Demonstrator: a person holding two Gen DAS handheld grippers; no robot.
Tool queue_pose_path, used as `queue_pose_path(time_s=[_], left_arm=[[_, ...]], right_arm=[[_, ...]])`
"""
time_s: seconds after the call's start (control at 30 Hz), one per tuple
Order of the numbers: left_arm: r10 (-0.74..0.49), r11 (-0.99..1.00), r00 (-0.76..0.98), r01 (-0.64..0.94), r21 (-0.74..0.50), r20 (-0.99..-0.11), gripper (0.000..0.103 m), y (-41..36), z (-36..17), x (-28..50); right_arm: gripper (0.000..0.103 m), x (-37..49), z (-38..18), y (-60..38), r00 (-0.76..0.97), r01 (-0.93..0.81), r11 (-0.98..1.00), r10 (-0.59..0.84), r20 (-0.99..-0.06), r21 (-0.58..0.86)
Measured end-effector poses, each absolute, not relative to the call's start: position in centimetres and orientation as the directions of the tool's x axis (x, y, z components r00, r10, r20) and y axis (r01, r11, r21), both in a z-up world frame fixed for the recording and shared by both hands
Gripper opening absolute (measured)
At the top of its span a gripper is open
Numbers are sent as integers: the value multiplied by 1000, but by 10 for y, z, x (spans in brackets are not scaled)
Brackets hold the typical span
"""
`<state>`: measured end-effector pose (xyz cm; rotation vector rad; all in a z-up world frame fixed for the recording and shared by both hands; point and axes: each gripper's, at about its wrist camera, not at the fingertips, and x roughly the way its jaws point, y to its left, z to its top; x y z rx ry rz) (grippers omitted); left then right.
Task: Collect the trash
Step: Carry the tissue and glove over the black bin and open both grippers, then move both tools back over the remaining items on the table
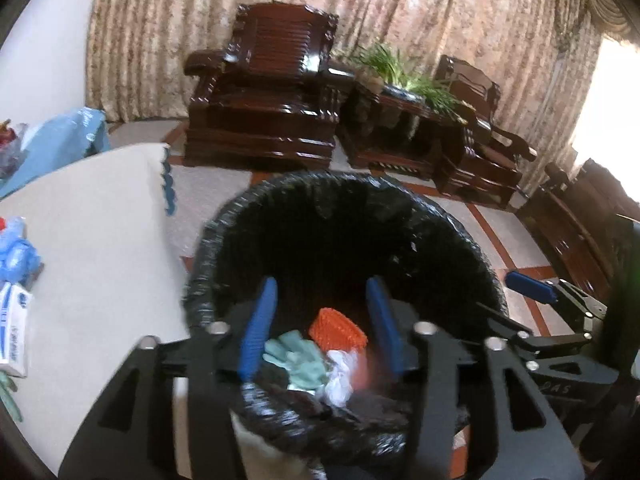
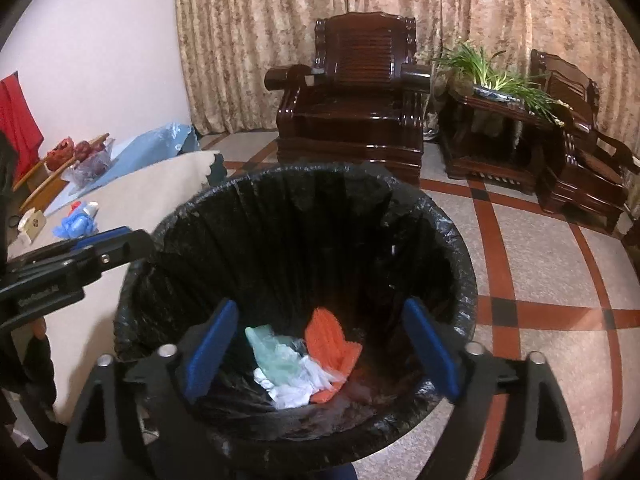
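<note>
Both grippers hovering over black-lined bin (image 2: 460,264), lower centre of each frame. Right gripper (image 2: 320,354) standing wide apart, gripping nothing. Left gripper (image 1: 322,328) standing partly apart, also gripping nothing. Trash lying on bin floor between blue fingers: orange mesh (image 2: 332,340), green glove (image 2: 272,354), white wrapper (image 2: 296,390). Table (image 2: 168,184) sitting left, blue bottle (image 2: 76,226) lying there. Armchair (image 2: 352,96) standing behind.
</note>
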<state>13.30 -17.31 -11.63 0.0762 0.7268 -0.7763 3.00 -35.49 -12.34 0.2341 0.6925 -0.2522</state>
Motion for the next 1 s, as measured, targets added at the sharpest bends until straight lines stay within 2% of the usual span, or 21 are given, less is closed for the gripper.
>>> queue_pose_path(time_s=[0.03, 0.13, 0.3, 0.73, 1.0], left_arm=[[-607, 732, 503, 656, -186, -615, 68, -169, -112, 132], [-573, 773, 577, 617, -149, -582, 82, -141, -100, 130], [-498, 836, 662, 537, -109, -560, 89, -101, -81, 133], [-246, 965, 800, 257, -58, -547, 90, 30, -70, 147], [-165, 986, 807, 155, -66, -567, 88, 77, -81, 165]], right_arm=[[96, 32, -121, -352, 745, 302, 944, -145, -651, 135], [97, 37, -110, -337, 767, 265, 951, -106, -633, 162], [97, 51, -93, -303, 802, 183, 969, -49, -596, 167], [97, 101, -77, -215, 829, -19, 991, 89, -552, 132], [97, 136, -83, -165, 824, -128, 984, 174, -540, 122]])
